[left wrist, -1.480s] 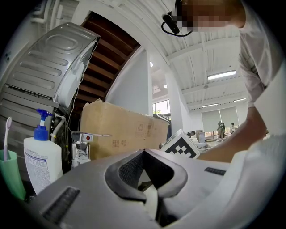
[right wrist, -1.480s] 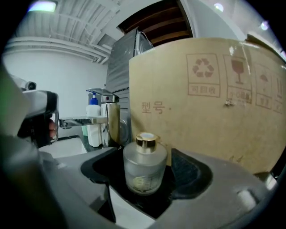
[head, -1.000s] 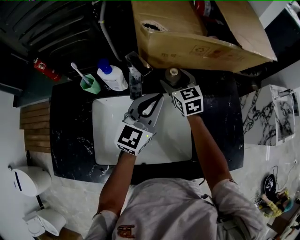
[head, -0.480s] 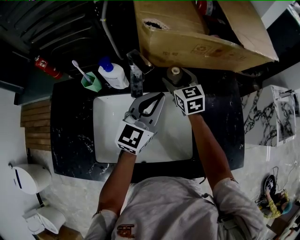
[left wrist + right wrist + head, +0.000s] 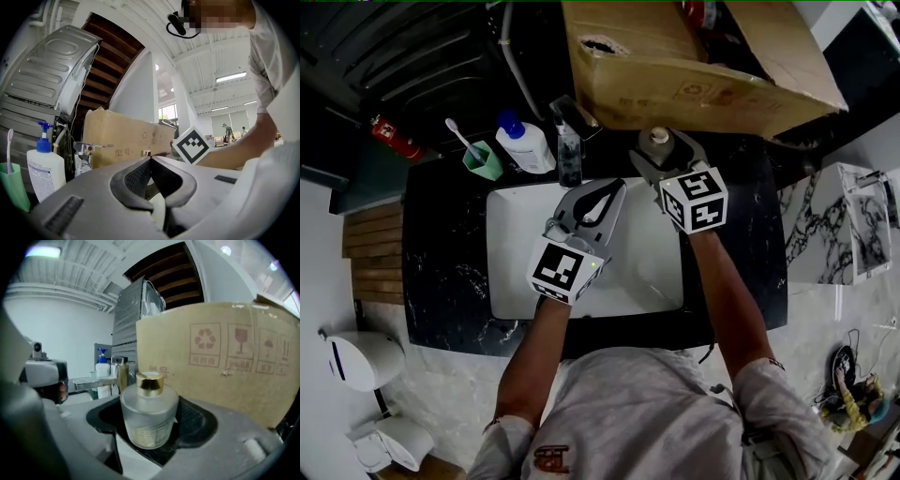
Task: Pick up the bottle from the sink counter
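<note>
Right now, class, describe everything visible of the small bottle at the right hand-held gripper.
The bottle is squat and round, of frosted, glass-like material, with a short gold cap and a faint label low on its front. It stands upright in the right hand-held gripper, whose dark pads appear to press its sides, in front of a cardboard box.

The bottle (image 5: 149,416) is frosted, milky glass with a shiny gold cap and pale gold print. The right claw (image 5: 664,148) and left claw (image 5: 616,187) are pale grey with black ribbed pads (image 5: 190,417), each carrying a white cube (image 5: 694,200) patterned with black square markers. The counter (image 5: 450,272) is black, veined with thin white marbling; the sink (image 5: 511,281) is plain white. The cardboard box (image 5: 675,80) is tan with darker brown printed symbols. The pump bottle (image 5: 528,150) is white with a blue pump, the cup (image 5: 481,164) mint green, its toothbrush (image 5: 457,138) white
</note>
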Tool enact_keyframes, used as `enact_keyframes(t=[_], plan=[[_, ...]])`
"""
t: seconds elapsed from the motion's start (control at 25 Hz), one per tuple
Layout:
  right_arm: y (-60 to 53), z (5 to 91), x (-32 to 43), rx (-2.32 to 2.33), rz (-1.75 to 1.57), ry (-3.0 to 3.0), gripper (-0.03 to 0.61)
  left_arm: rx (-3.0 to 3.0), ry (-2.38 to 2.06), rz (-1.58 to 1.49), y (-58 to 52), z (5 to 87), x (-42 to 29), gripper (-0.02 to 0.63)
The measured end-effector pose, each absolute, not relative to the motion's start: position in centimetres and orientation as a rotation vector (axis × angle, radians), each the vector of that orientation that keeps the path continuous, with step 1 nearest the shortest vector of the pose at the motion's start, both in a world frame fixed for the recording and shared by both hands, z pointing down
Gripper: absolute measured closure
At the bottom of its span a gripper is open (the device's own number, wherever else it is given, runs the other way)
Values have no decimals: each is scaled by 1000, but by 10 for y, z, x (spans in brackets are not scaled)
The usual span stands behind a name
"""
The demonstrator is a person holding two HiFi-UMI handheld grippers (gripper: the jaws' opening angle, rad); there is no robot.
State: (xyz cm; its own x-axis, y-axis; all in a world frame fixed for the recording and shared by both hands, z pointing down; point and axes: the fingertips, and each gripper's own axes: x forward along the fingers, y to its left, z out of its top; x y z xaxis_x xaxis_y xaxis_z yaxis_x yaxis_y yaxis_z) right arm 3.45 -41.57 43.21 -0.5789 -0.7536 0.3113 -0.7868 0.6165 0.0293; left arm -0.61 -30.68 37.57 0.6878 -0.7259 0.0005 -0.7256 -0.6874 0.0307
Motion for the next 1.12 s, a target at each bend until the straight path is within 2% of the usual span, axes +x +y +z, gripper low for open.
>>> enact_keyframes(t=[0.52, 1.12], plan=[[-330, 350, 36, 1191, 44, -2676, 249, 2881, -1260, -79, -277, 344, -6, 614], [-257, 319, 38, 1190, 55, -2755, 249, 2915, -1243, -140, -230, 321, -7, 614]])
